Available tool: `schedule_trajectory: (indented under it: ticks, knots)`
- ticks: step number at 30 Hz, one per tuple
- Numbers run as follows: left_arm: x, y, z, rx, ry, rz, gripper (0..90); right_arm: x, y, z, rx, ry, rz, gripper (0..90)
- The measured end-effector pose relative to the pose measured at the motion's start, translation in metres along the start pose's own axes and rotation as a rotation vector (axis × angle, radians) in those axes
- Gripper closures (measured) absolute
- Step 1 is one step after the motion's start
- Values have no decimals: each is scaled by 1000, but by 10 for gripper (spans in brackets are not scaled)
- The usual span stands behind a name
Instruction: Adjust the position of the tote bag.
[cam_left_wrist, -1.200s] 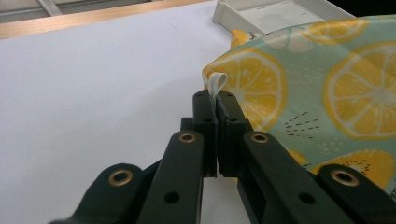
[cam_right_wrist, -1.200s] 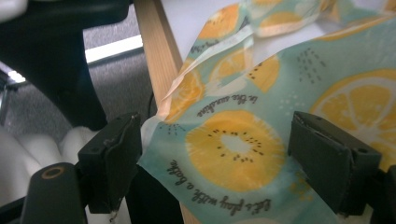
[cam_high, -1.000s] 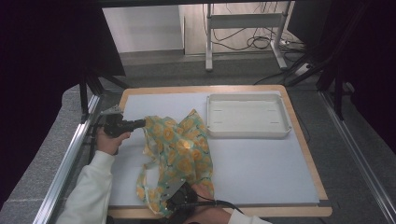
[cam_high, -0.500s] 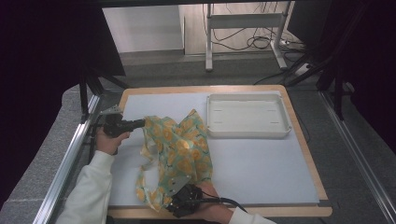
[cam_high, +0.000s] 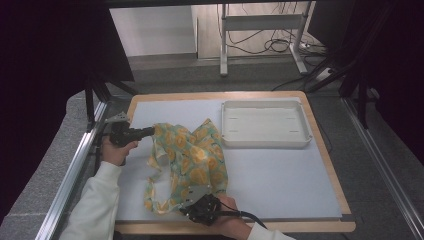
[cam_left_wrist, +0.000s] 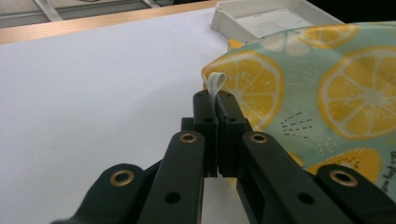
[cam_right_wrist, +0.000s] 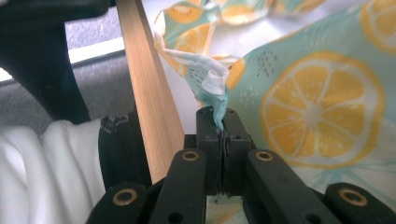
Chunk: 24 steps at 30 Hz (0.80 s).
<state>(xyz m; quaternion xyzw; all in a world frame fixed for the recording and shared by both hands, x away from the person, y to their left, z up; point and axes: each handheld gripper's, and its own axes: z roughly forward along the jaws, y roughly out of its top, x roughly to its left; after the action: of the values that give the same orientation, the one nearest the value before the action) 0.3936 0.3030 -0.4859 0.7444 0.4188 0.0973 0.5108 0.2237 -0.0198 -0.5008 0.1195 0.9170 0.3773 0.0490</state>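
A mint-green cloth printed with lemon slices (cam_high: 192, 157) lies crumpled on the white table mat (cam_high: 280, 175), left of centre. At the cloth's far left corner my left gripper (cam_high: 150, 131) is shut on the white hem (cam_left_wrist: 215, 84), jaws pressed together. Near the table's front edge my right gripper (cam_high: 187, 207) has just been closing and now pinches a bunched edge of the cloth (cam_right_wrist: 215, 88) between its jaws. In the right gripper view the lemon print (cam_right_wrist: 322, 112) spreads to the right of the jaws.
A shallow white tray (cam_high: 265, 125) stands at the back right of the mat, seen too in the left gripper view (cam_left_wrist: 266, 16). The wooden table border (cam_high: 235, 227) runs along the front edge, close beside my right gripper (cam_right_wrist: 149, 88). A white sleeve (cam_high: 95, 205) reaches in at the left.
My right gripper has shifted slightly along the front edge and its jaws have closed on the cloth's near edge. The left gripper and its corner have stayed put.
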Motion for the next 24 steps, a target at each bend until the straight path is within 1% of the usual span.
schedule_trajectory:
  ticks: [2, 3, 5, 7, 9, 10, 11, 12, 13, 15, 19, 21, 24]
  knots:
    - [-2, 3, -3, -18, -24, -14, 894, 0, 3, -9, -41, -18, -9, 879]
    - [-5, 6, -7, -38, -42, -14, 895, 0, 3, -11, -50, -22, -11, 879]
    - [-11, 12, -12, -52, -41, 10, 895, -1, 6, -21, -92, -44, -9, 879]
    - [-16, 16, -16, -71, -58, 18, 896, -2, 9, -30, -133, -60, -9, 879]
    - [-20, 18, -18, -77, -62, 25, 896, -3, 12, -39, -166, -74, -6, 879]
    - [-21, 19, -18, -83, -66, 24, 896, -3, 13, -43, -178, -80, -7, 879]
    - [-22, 20, -19, -88, -74, 19, 897, -4, 15, -49, -203, -89, -5, 879]
    - [-22, 21, -19, -92, -81, 15, 897, -4, 15, -49, -203, -89, -5, 879]
    - [-23, 22, -19, -94, -82, 12, 897, -4, 16, -52, -215, -92, -3, 879]
    - [-24, 24, -19, -96, -81, 15, 897, -4, 17, -56, -232, -95, -1, 879]
    - [-26, 31, -22, -118, -80, 14, 898, -4, 22, -62, -265, -103, -1, 879]
    - [-27, 35, -23, -129, -80, 16, 898, -5, 24, -66, -280, -110, -9, 879]
    - [-27, 41, -24, -147, -81, 8, 899, -6, 27, -75, -310, -130, -10, 879]
